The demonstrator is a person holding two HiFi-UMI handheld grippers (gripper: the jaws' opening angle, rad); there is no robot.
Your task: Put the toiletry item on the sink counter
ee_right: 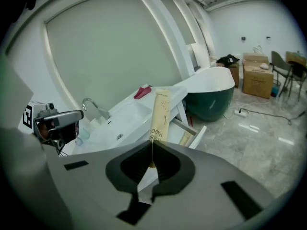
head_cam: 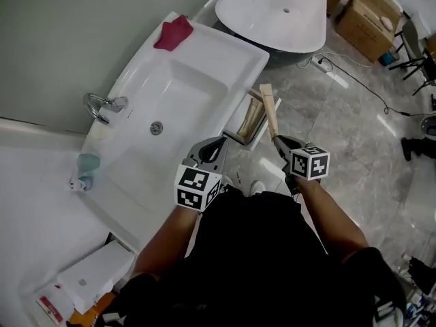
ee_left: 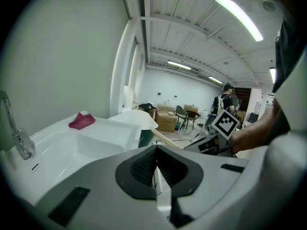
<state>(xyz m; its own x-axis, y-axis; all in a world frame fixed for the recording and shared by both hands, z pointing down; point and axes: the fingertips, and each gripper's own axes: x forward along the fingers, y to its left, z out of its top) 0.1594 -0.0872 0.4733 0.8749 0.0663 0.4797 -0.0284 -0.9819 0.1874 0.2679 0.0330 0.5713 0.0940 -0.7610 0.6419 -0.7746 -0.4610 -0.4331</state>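
right gripper (ee_right: 152, 166) fingers pressed together, pinching the lower end of the beige toothbrush carton (ee_right: 160, 113), which rises up and away from the fingertips beside the open drawer (head_cam: 249, 117), not touching the sink counter (head_cam: 228, 53). left gripper (ee_left: 156, 170) fingers closed on each other with nothing between, the counter's basin just beyond their tips. farther out past the left fingers: faucet (head_cam: 99, 105) and red cloth (head_cam: 174, 33); bathtub (head_cam: 272, 9) beyond the carton.
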